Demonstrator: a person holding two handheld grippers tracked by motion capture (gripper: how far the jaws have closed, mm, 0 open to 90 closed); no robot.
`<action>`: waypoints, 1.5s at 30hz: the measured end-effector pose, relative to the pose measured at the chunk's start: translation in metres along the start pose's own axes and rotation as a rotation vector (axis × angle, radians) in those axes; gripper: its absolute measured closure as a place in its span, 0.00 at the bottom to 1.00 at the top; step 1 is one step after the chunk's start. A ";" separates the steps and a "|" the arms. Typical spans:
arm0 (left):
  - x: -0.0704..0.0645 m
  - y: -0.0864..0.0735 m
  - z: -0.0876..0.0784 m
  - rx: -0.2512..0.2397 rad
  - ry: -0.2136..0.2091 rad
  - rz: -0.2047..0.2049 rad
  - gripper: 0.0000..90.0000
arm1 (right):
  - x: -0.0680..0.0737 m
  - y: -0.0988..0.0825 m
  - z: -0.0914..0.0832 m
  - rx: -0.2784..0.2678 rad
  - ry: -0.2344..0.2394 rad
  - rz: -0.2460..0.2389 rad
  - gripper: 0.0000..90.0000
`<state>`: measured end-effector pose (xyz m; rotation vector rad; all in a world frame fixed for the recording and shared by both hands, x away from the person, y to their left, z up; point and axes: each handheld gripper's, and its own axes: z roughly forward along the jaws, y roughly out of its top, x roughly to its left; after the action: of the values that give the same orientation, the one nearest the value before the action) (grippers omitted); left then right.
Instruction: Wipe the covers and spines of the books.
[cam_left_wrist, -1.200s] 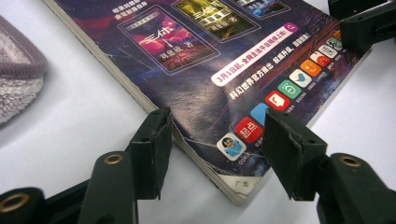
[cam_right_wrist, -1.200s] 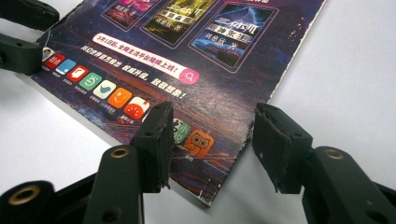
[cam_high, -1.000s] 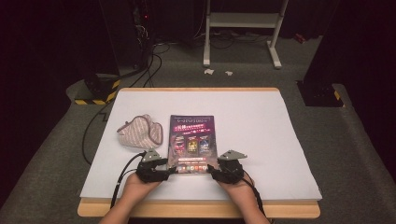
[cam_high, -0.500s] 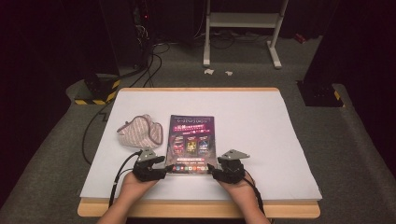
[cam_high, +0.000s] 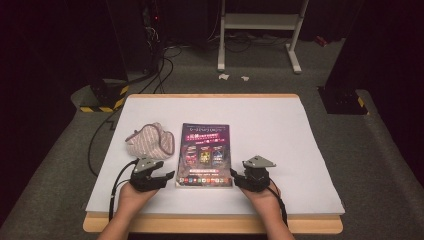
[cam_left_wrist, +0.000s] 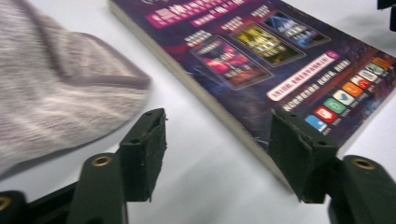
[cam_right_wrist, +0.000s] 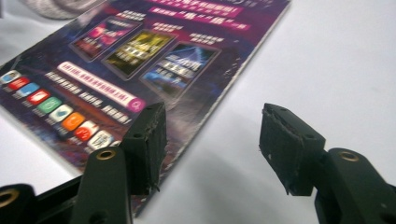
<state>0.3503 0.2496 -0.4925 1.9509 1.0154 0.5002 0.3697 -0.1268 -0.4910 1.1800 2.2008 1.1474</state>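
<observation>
White table (cam_high: 300, 135): book (cam_high: 205, 155) between left hand-held gripper (cam_high: 159, 176) and right (cam_high: 239, 178).

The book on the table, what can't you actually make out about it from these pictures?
- Cover text: the book is too small in the high view and blurred in the left gripper view.
- Far end: cut off by the top edge in both gripper views.
- Near right corner: hidden behind a finger of the right gripper.
- Pouch contents: hidden by its striped fabric.

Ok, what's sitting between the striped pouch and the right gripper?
The book lies flat between the striped pouch and the right gripper, as the high view shows. Bare white table cover surrounds it.
</observation>
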 end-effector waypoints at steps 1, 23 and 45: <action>0.002 -0.001 -0.002 -0.005 0.013 0.001 0.45 | -0.001 0.001 0.000 -0.002 -0.011 0.004 0.45; 0.038 0.008 -0.017 -0.057 0.076 -0.066 0.36 | -0.013 -0.013 0.001 0.018 0.009 0.006 0.29; 0.058 0.019 -0.022 -0.055 0.145 -0.103 0.35 | -0.027 -0.007 -0.017 -0.021 -0.050 0.001 0.25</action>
<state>0.3787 0.3020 -0.4661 1.8245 1.1748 0.6120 0.3704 -0.1587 -0.4879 1.1888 2.1462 1.1257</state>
